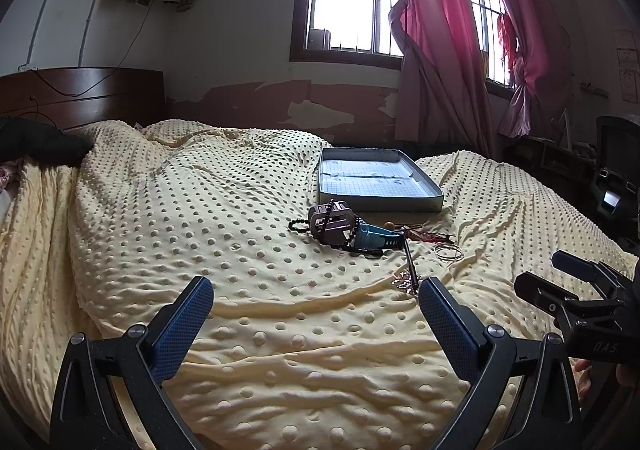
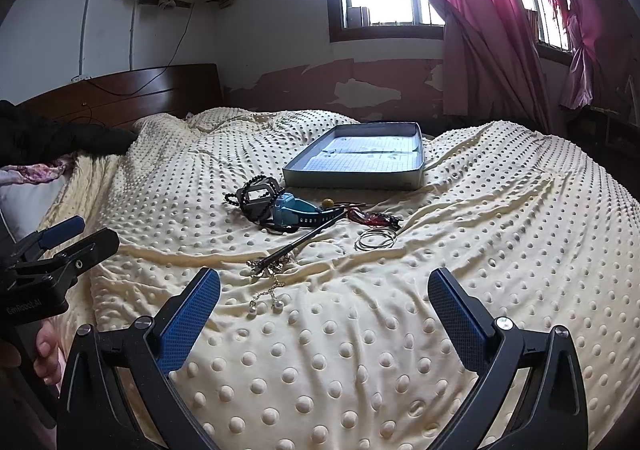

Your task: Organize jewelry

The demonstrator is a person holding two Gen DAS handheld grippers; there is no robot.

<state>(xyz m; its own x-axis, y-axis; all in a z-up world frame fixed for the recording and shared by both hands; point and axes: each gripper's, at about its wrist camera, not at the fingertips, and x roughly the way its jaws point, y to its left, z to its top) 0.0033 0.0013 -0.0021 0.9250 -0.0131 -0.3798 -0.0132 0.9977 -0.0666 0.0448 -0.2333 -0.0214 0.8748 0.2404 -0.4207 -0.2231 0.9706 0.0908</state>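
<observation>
Because nothing is picked yet, the left gripper and right gripper hover wide open and empty; the jewelry pile lies ahead of both jaws, the tray beyond.

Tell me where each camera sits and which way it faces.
Left wrist: on the left gripper, facing across the bed to the tray; own open fingers, right gripper at right.
Right wrist: on the right gripper, same heading; open fingers, left gripper at left.
Shared: tray, blue watch, windows.
</observation>
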